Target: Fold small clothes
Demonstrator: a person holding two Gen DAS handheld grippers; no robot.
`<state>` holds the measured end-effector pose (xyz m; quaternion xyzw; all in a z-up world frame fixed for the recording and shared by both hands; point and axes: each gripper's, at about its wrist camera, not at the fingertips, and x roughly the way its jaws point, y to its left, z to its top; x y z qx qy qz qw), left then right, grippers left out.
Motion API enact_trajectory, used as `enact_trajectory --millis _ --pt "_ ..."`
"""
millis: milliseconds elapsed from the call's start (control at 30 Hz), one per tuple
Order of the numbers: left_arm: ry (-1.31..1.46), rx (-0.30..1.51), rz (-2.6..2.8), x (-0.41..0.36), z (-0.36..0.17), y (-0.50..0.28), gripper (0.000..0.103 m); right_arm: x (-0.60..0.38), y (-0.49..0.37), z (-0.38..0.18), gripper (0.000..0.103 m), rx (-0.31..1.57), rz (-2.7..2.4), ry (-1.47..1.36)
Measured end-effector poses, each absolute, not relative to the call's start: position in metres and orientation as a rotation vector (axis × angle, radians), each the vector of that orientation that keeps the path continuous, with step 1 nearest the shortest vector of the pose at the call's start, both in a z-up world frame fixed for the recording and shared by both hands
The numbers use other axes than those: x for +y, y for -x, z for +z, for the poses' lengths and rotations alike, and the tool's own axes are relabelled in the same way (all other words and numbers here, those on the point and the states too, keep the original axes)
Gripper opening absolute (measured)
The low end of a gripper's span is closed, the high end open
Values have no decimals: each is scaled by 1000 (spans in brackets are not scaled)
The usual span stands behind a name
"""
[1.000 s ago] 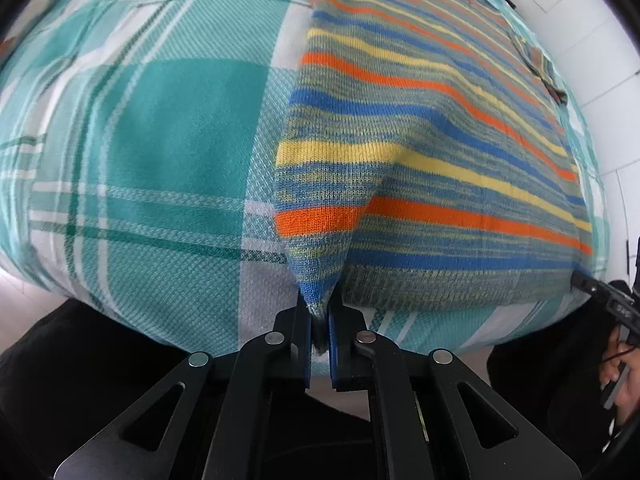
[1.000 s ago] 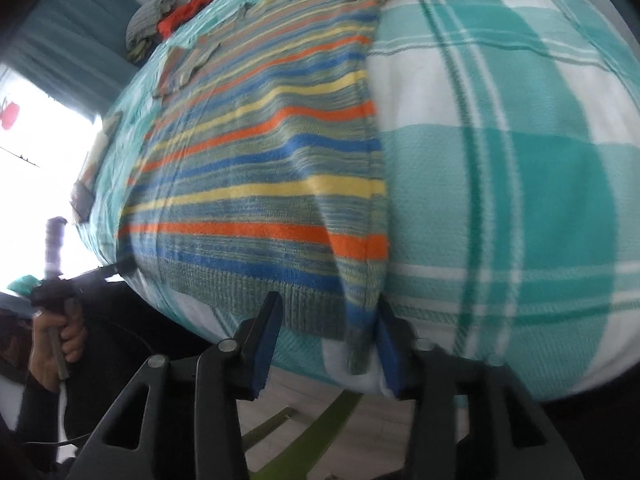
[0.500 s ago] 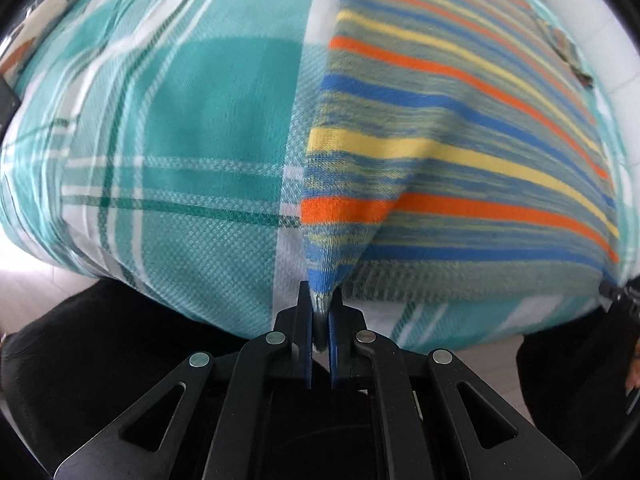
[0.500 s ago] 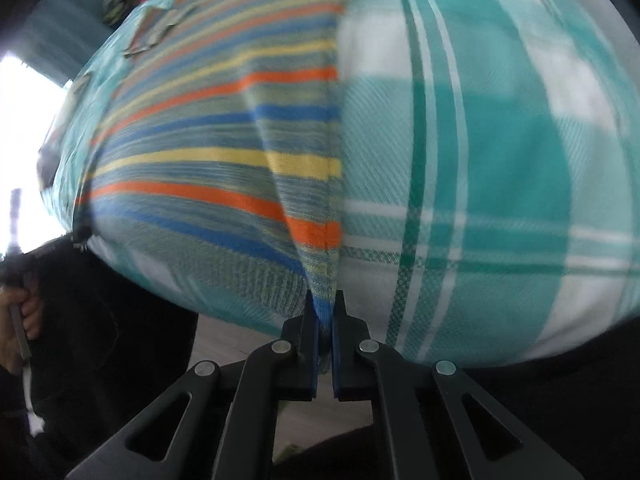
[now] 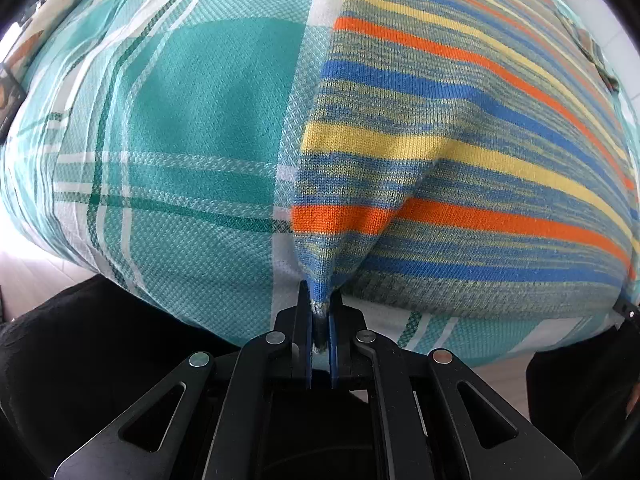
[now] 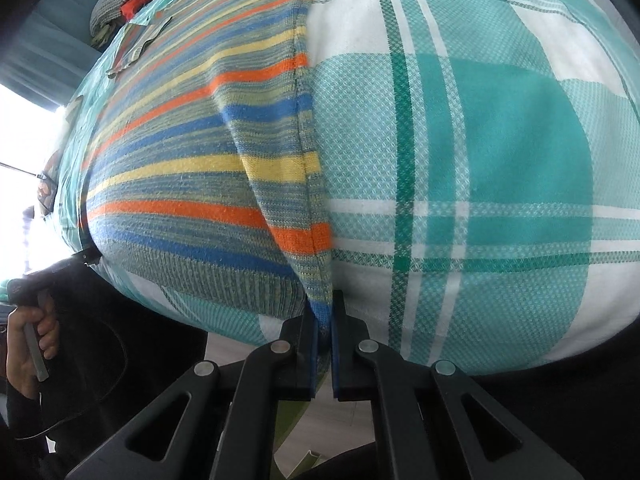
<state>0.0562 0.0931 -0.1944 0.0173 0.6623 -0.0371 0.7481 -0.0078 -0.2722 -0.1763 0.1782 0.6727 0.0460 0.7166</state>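
Here both grippers' fingers (image 5: 335, 312) pinch the sweater's (image 5: 460, 152) hem corners.

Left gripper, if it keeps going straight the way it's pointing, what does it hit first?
The striped sweater whose corner its jaws already pinch. The left gripper points down at it, so it would likely press the knit onto the checked bedspread beneath; depth is hard to judge.

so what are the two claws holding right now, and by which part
Both hold the striped sweater: the left claw is shut on one bottom hem corner, the right claw on the other.
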Motion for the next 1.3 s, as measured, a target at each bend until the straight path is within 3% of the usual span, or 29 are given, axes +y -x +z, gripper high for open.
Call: enact_trajectory --millis 867,1033,1133,1200,1267,1300 --pt "-71 1472 -47 64 -217 -63 5 -274 8 -180 2 1488 97 -403" --pt "-47 1535 1 84 -222 -61 10 -276 10 -178 3 1498 93 -416" --pt "-61 1561 58 94 -213 -46 22 -282 18 -178 14 1573 59 -433" --pt "-72 1511 62 98 -192 -35 40 -288 26 -177 25 1613 9 -403" --pt "-95 1429 81 101 -168 -28 68 -303 37 -165 27 1597 -41 -410" --pt "-111 1347 95 103 -147 -24 77 -309 38 -156 27 1574 -56 -413"
